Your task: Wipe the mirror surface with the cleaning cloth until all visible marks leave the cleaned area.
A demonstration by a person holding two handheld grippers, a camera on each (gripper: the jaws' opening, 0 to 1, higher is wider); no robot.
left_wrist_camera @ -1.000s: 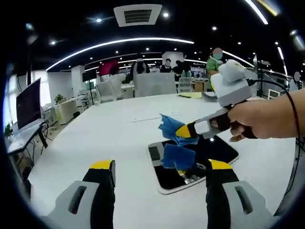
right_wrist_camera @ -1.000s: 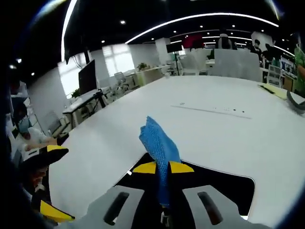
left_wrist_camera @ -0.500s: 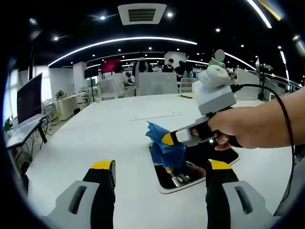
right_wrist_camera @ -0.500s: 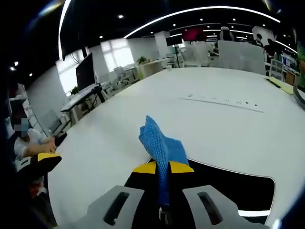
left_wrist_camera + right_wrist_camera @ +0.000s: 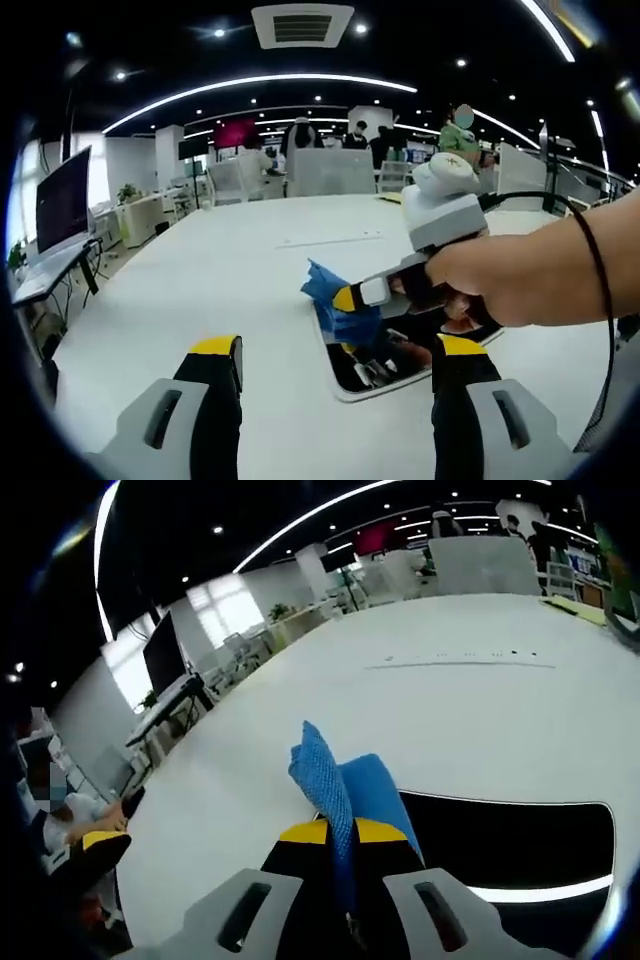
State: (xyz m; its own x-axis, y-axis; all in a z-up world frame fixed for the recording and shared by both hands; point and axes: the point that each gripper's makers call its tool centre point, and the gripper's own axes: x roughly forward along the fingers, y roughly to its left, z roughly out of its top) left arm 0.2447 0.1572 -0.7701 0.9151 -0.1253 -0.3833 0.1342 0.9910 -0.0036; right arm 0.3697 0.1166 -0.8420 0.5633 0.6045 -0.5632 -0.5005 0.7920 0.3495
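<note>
In the left gripper view, the left claw (image 5: 340,365) hangs low over the white counter (image 5: 200,290), its two yellow-tipped jaws spread wide apart with nothing between them. Ahead of it and a little to the right, the mirror (image 5: 400,365) lies flat on the counter, a dark reflective slab with a pale border.

The person's hand (image 5: 520,275) reaches in from the right side of that view, fist wrapped around the handle of the right claw (image 5: 345,298), a thin dark cord looping around the wrist. The forearm runs nearly level, and the tool points leftward and slightly down toward the mirror's near-left corner. Its jaws are pinched together on the blue cleaning cloth (image 5: 335,300), which bunches at the tips and drapes onto the mirror's edge.

In the right gripper view, the right claw (image 5: 342,831) shows its yellow tips pressed close, the blue cleaning cloth (image 5: 345,790) caught between them and standing up in a fold ahead. The mirror (image 5: 520,840) stretches away to the right beneath it, and the left claw's yellow tip (image 5: 100,842) appears at the lower left.
</note>
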